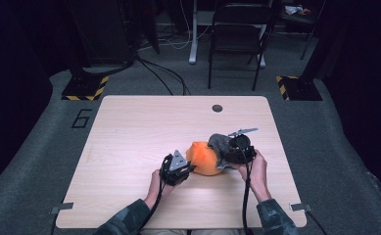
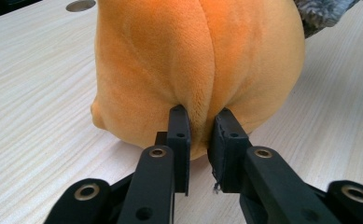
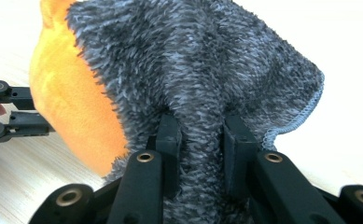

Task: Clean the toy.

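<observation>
A: Where does it stand?

B: One orange plush [image 1: 203,157] lies on the table [image 1: 129,132], nearer the person's edge than the round hole [image 1: 217,108]. One grey sock [image 1: 221,143] is draped over the plush's right end, only partly on.

A: And the grippers?

B: Two. The left gripper [image 2: 201,135] has its jaws pinched on a fold of orange fabric at the plush's left end. The right gripper [image 3: 201,140] has its jaws clamped on a bunch of the sock at the other end.

A: So how to do this well?

B: I'd judge the work is drawing the sock over the plush. Keep the left pinch firm as an anchor and pull the sock steadily towards it. A pinch that shallow could slip, so go slowly.
</observation>
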The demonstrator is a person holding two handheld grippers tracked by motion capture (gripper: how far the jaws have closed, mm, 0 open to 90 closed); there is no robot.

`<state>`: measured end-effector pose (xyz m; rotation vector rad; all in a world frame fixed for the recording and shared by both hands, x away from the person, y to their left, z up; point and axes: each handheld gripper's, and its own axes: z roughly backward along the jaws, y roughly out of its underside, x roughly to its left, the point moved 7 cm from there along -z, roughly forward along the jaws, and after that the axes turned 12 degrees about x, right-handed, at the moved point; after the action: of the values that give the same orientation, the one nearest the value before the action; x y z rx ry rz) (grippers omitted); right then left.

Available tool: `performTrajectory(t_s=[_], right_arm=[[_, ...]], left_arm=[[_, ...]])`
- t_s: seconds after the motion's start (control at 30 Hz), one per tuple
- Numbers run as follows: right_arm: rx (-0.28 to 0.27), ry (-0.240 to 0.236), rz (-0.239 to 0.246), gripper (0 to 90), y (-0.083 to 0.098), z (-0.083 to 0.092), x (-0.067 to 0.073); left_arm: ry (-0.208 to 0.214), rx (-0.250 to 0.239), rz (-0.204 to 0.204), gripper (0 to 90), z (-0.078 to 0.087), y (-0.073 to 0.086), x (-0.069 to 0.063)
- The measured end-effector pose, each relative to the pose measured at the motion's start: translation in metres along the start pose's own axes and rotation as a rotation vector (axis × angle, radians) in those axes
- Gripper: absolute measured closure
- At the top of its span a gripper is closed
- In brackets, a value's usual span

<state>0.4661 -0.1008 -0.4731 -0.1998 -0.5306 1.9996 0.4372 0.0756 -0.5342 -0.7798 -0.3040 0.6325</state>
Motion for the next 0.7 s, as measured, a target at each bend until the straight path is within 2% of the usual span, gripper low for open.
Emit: performTrajectory(t_s=[0.07,0.23,0.27,0.43,0.5,0.57,0.63,0.7], right_arm=[[-0.016,0.016,-0.004,71.7,-0.002,0.006,0.003],[-0.06,0.0,0.01,71.7,-0.008,0.023,0.014],[-0.077,-0.003,0.027,71.7,-0.01,0.027,0.017],[-0.11,-0.01,0.08,71.6,-0.015,0.039,0.044],[-0.105,-0.005,0.109,71.6,-0.015,0.036,0.055],[-0.084,0.035,0.14,71.6,-0.015,0.026,0.061],[-0.071,0.077,0.147,71.6,-0.013,0.016,0.06],[-0.067,0.081,0.142,71.6,-0.013,0.014,0.056]], left_arm=[[0.01,-0.008,0.014,80.6,0.002,-0.002,0.001],[0.045,-0.011,0.033,80.7,0.007,-0.007,-0.003],[0.052,-0.015,0.045,80.7,0.008,-0.008,-0.005],[0.074,-0.014,0.048,80.6,0.01,-0.011,-0.012],[0.076,-0.012,0.033,80.6,0.011,-0.011,-0.013],[0.078,-0.008,0.03,80.6,0.01,-0.011,-0.014],[0.083,-0.004,0.036,80.5,0.009,-0.009,-0.013],[0.087,-0.002,0.039,80.5,0.008,-0.009,-0.012]])
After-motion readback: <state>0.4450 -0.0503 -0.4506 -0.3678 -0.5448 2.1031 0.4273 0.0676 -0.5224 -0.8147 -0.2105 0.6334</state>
